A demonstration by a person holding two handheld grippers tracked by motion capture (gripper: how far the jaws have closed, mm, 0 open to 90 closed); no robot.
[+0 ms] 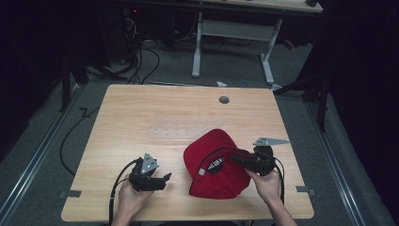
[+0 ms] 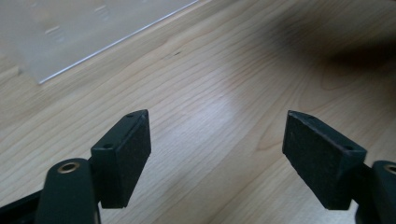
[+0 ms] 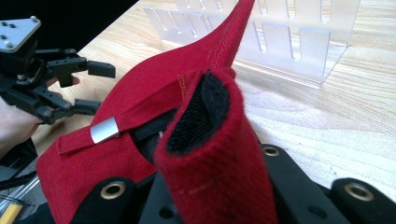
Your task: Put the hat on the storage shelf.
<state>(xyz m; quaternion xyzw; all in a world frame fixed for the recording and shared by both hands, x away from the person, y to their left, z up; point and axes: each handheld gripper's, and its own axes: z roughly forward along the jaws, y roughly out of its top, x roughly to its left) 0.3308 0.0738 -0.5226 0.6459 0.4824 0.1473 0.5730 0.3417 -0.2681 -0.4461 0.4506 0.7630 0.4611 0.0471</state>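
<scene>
Cap pinched by the right gripper, left gripper empty beside it.

Right gripper (image 1: 237, 158), right of centre in the high view, is clamped on a fold of the red cap (image 1: 217, 165), which lies on the table (image 1: 141, 117) in the lower middle. Left gripper (image 1: 165, 177), lower left, stands just left of the cap, jaws spread wide over bare wood; its likely next reach is rightward to the cap's strap buckle (image 3: 104, 129).
</scene>
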